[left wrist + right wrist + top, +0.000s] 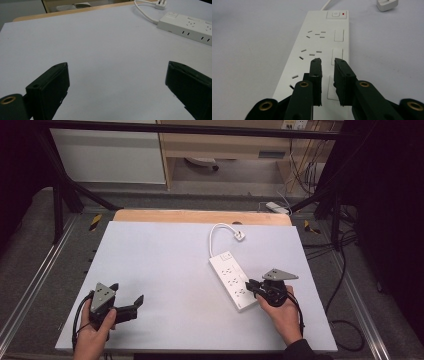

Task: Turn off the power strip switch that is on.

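Right gripper [327, 61], jaws narrowed with nothing between, hovers over a white power strip [232, 280]; left gripper [127, 302], jaws wide, rests at seven o'clock on the table [165, 265].

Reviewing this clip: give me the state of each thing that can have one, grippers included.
Left gripper: open, jaws wide apart, empty, over bare table.
Right gripper: nearly shut with a narrow gap, empty, over the power strip's near end.
Power strip: flat on the table, nothing plugged into its sockets.
Plug: lying loose on the table, not connected.
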A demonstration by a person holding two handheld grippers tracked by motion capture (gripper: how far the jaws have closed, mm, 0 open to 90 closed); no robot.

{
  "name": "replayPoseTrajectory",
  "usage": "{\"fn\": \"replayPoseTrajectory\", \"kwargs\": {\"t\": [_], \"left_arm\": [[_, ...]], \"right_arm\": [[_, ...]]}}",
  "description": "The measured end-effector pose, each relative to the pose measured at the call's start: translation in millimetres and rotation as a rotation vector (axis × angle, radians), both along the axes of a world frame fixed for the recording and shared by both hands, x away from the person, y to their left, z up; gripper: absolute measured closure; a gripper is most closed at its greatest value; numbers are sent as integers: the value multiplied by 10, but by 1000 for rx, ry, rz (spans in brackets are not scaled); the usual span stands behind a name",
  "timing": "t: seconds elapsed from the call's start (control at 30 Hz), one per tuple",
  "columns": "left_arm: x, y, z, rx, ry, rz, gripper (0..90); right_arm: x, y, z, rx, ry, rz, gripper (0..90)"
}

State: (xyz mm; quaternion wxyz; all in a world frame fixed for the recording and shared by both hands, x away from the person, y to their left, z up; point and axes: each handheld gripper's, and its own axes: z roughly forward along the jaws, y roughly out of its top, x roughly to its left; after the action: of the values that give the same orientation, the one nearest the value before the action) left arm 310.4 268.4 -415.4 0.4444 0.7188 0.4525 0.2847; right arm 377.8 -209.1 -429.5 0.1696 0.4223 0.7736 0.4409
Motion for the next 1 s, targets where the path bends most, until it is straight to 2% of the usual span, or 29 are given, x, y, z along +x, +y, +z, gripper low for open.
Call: {"fn": "replayPoseTrajectory", "kwargs": {"t": [0.33, 0.67, 1.0], "left_arm": [[0, 1, -1, 0, 0, 1, 54], [1, 3, -2, 0, 0, 1, 54], [2, 2, -5, -1, 2, 2, 54]], "right_arm": [[1, 13, 4, 1, -12, -2, 671], [0, 17, 11, 13, -37, -18, 533], [18, 54, 39, 29, -33, -40, 274]]}}
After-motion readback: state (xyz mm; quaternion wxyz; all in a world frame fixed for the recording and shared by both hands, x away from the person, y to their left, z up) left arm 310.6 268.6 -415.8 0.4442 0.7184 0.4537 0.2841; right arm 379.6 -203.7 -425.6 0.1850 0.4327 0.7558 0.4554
